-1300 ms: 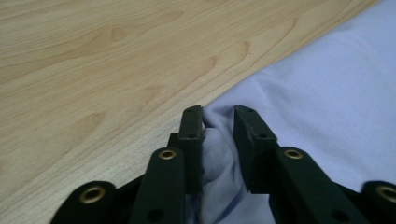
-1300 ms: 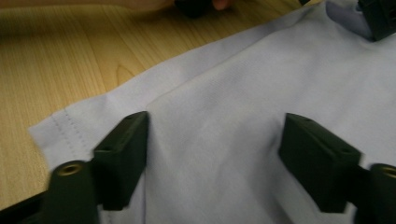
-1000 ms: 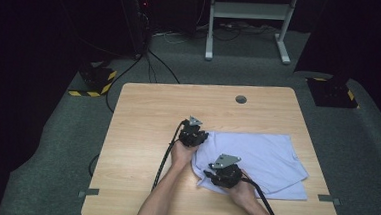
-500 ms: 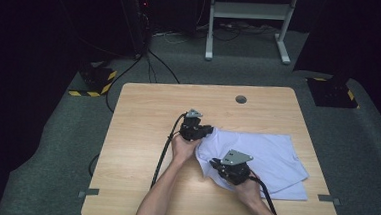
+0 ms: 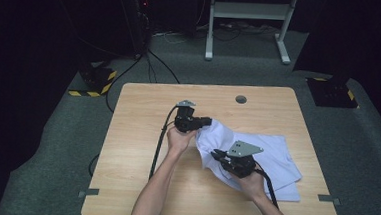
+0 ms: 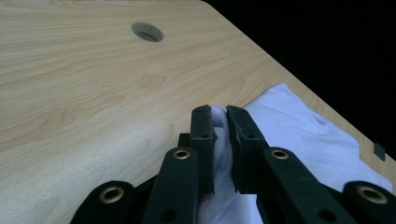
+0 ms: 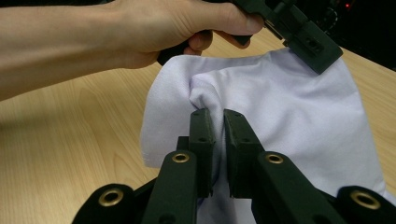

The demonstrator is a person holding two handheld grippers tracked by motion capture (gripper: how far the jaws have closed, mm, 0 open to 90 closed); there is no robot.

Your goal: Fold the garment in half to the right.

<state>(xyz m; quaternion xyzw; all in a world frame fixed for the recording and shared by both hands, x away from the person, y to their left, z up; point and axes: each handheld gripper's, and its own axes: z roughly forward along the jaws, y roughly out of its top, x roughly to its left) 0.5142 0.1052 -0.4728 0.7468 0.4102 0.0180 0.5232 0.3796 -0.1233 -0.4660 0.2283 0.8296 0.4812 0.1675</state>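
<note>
Between both sets of jaws sits pinched white cloth (image 5: pixel 270 160): left gripper (image 5: pixel 205 122) lifts its 10 o'clock corner, right gripper (image 5: pixel 220 156) clamps a fold toward 6 o'clock; the rest lies on the surface (image 5: pixel 141 134). Uneven pulling could slip a thin pinch free

Light wooden table (image 5: pixel 141 134), round hole (image 5: pixel 240 99); white cloth (image 5: pixel 280 158) on right half.

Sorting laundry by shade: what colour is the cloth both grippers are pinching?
The cloth is plain white with a faint lilac cast, no pattern; the right gripper view shows it best.
</note>
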